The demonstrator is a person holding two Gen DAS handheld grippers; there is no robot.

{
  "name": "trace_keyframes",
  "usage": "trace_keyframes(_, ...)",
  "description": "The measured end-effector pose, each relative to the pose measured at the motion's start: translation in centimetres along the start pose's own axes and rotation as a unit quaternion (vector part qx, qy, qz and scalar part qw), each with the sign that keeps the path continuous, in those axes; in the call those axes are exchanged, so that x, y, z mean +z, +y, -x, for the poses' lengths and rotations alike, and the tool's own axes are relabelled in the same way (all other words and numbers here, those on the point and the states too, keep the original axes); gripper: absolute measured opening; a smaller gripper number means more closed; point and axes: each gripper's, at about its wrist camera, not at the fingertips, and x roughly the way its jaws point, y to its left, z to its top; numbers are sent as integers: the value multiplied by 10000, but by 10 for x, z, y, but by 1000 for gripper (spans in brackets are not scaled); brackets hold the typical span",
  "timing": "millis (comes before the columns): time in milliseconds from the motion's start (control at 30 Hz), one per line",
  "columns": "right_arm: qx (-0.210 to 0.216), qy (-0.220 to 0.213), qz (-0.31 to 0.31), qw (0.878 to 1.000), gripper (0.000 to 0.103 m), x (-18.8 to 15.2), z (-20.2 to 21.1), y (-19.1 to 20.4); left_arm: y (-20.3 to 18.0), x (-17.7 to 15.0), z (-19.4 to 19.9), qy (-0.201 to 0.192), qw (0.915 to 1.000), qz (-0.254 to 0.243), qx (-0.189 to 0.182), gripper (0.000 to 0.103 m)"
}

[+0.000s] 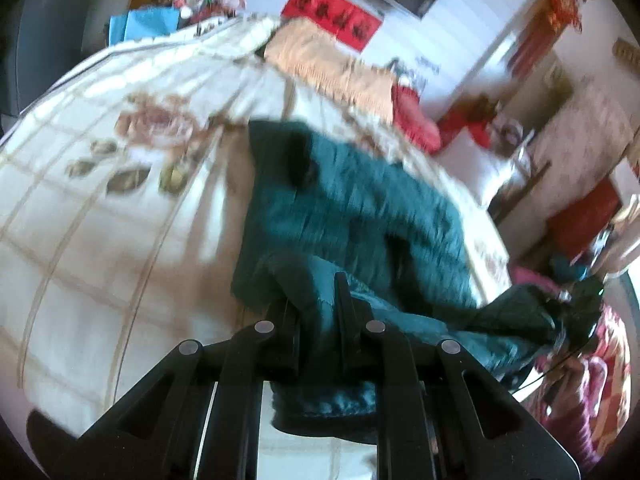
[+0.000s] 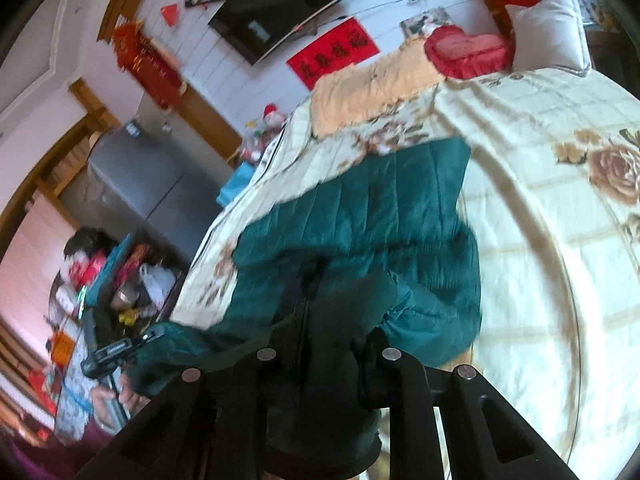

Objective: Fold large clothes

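A dark green quilted jacket point(image 1: 360, 208) lies partly on a cream floral bed cover point(image 1: 100, 200). My left gripper point(image 1: 318, 300) is shut on a fold of the jacket's near edge and holds it lifted. The right gripper shows at the far right of the left wrist view point(image 1: 576, 304), also holding jacket cloth. In the right wrist view the jacket point(image 2: 380, 216) spreads across the bed cover point(image 2: 560, 260). My right gripper point(image 2: 332, 320) is shut on a bunched part of the jacket. The left gripper shows at the lower left point(image 2: 120, 352), gripping the other end.
An orange blanket point(image 1: 332, 64), a red heart cushion point(image 2: 464, 50) and a white pillow point(image 2: 552, 28) lie at the bed's head. A grey fridge point(image 2: 140, 176) and a cluttered table point(image 2: 120, 280) stand beside the bed. A television point(image 2: 280, 4) hangs on the wall.
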Motion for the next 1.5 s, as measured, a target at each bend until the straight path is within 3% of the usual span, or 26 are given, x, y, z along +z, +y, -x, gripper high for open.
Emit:
trace_keyframes(167, -224, -246, -221, 9992, 17, 54, -32, -10, -16, 60, -31, -381, 9992, -5, 75, 12)
trace_keyframes(367, -649, -203, -479, 9965, 17, 111, -79, -24, -14, 119, -95, -389, 9979, 178, 491, 12)
trace_keyframes(667, -1153, -73, -1015, 9881, 17, 156, -154, -75, 23, 157, -186, -137, 9941, 683, 827, 12)
trace_keyframes(700, -1118, -113, -1093, 9876, 20, 158, -163, -81, 26, 158, -191, -114, 9939, 755, 800, 13)
trace_keyframes(767, -876, -164, -1169, 9891, 48, 161, -176, -90, 34, 162, -201, -9, 9935, 941, 642, 18)
trace_keyframes(800, -787, -193, -1209, 9893, 54, 161, -179, -91, 37, 165, -204, 73, 9935, 1006, 529, 19)
trace_keyframes(833, -750, -267, -1224, 9893, 70, 163, -179, -90, 39, 167, -204, 139, 9935, 1048, 422, 21)
trace_keyframes(900, -608, -557, -1117, 9903, 90, 168, -165, -80, 39, 173, -201, 288, 9937, 1040, 290, 22)
trace_keyframes(933, -638, -681, -1034, 9903, 92, 170, -160, -74, 37, 176, -197, 353, 9943, 980, 243, 24)
trace_keyframes(1000, -827, -877, -708, 9902, 92, 175, -139, -57, 33, 180, -189, 360, 9947, 946, 148, 28)
trace_keyframes(1100, -718, -995, -379, 9917, 92, 172, -119, -33, 30, 183, -178, 243, 9943, 1039, 18, 41)
trace_keyframes(1167, -755, -843, 86, 9935, 92, 162, -123, -8, 27, 182, -172, 85, 9942, 1072, -7, 48)
trace_keyframes(1200, -828, -641, 426, 9936, 90, 156, -133, 8, 26, 183, -170, 39, 9942, 1077, 15, 52)
trace_keyframes(1233, -902, -456, 741, 9921, 86, 148, -145, 22, 24, 183, -166, -73, 9941, 1076, 115, 64)
trace_keyframes(1300, -1029, -50, 1298, 9862, 78, 133, -178, 47, 21, 183, -155, -428, 9926, 1074, 379, 72)
trace_keyframes(1400, -1433, 296, 1848, 9718, 71, 119, -232, 68, 16, 180, -144, -676, 9904, 1038, 613, 73)
trace_keyframes(1500, -1805, 496, 2164, 9582, 70, 111, -278, 73, 0, 174, -150, -511, 9934, 583, 842, 73)
